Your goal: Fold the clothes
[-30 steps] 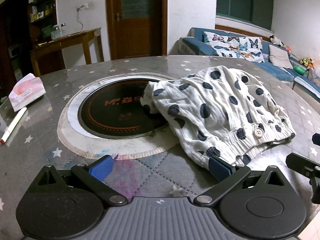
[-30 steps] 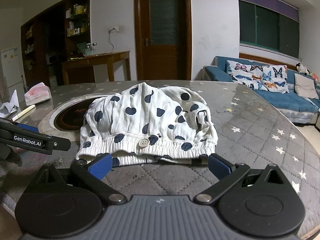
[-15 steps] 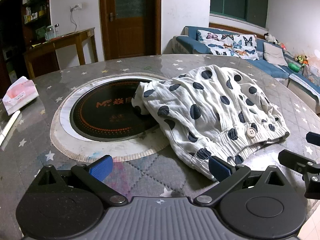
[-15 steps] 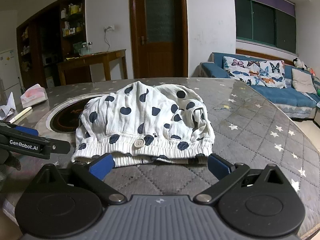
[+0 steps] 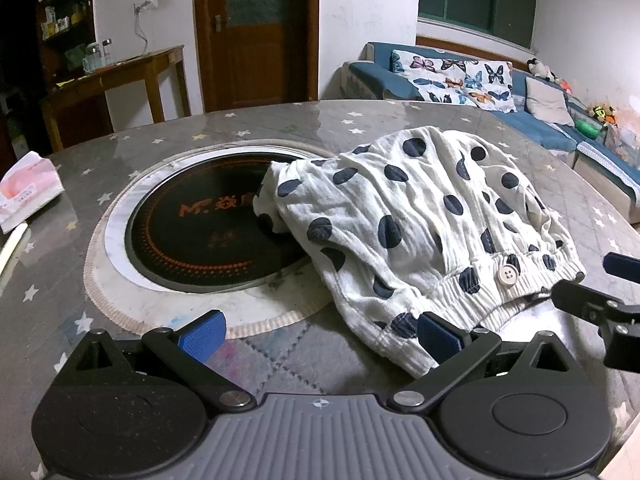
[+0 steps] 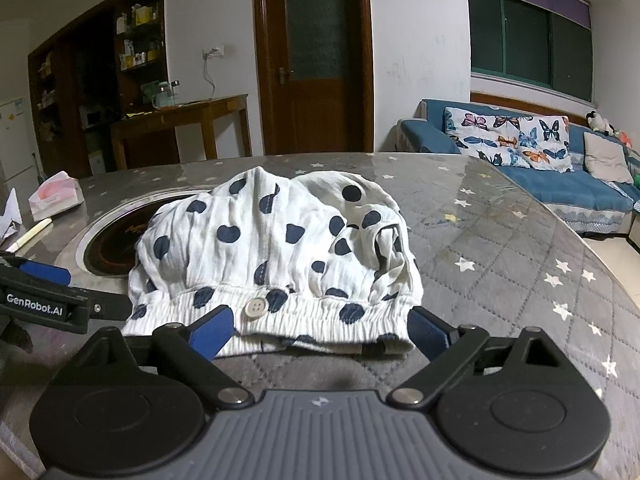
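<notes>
Left wrist view: the left gripper (image 5: 322, 330) sits low over the table (image 5: 400, 120), jaws spread wide with nothing between them, its right blue pad (image 5: 440, 339) just at the near hem of the garment (image 5: 420, 216). That garment, white with dark blue dots, lies in a rumpled heap on the grey, star-patterned table, its far-left edge draped over the rim of the round black cooktop (image 5: 208, 236) set into the tabletop. There's the elastic waistband facing the camera, a white button (image 5: 507, 273) on it. Off to the right, part of the right gripper (image 5: 600, 300) pokes in beside the waistband.

From the right wrist camera, the right gripper (image 6: 320, 330) is also wide open and holding nothing, both blue pads (image 6: 212, 332) right up against the waistband, one at either end of it; whether they touch the cloth is hard to tell. The button (image 6: 256, 306) sits left of centre between them. The left gripper (image 6: 60, 300) shows at the left edge, level with the waistband's left corner. A tissue pack (image 6: 56, 196) and a pen (image 6: 30, 234) lie on the far left of the table.
</notes>
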Demonstrator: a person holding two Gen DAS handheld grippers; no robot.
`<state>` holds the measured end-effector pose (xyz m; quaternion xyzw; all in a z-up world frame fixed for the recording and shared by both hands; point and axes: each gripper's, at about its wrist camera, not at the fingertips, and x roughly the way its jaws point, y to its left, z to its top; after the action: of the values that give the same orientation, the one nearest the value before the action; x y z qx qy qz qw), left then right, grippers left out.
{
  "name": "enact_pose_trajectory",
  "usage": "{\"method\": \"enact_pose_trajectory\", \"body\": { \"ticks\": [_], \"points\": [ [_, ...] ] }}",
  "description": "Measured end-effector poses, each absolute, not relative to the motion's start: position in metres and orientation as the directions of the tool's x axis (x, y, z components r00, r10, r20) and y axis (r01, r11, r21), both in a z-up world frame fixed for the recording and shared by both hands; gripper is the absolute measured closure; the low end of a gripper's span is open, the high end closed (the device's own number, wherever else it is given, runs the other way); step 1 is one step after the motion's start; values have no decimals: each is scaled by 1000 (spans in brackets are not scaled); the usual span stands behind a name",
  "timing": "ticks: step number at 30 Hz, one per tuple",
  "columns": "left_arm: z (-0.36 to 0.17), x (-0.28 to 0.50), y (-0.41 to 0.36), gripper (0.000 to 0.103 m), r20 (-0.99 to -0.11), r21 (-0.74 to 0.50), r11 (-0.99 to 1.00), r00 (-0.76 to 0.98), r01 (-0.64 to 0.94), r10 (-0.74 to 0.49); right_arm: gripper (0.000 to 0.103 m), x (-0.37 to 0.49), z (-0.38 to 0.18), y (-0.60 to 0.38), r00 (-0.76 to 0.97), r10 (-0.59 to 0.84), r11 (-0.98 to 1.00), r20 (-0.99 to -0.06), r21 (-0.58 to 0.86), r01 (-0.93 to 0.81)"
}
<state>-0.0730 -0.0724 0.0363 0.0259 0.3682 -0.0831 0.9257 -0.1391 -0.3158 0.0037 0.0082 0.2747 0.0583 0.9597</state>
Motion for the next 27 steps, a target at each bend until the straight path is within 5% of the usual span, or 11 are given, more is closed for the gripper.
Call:
{"method": "enact_pose_trajectory", "body": {
  "ticks": [12,24,27],
  "points": [
    [33,-49,-81,15,-714,-55,975,674,213,-188,21,-112,-3,-342,821,90,995,-564,77,-56],
    [26,-34,-85,61,-734,-124,955,622,271,-272,47,-88,-14,-359,779,115,991,-617,122,-49],
    [26,-32,-83,82,-732,-127,955,624,270,-273,58,-85,-15,-359,772,130,989,-622,135,-58]
  ]
}}
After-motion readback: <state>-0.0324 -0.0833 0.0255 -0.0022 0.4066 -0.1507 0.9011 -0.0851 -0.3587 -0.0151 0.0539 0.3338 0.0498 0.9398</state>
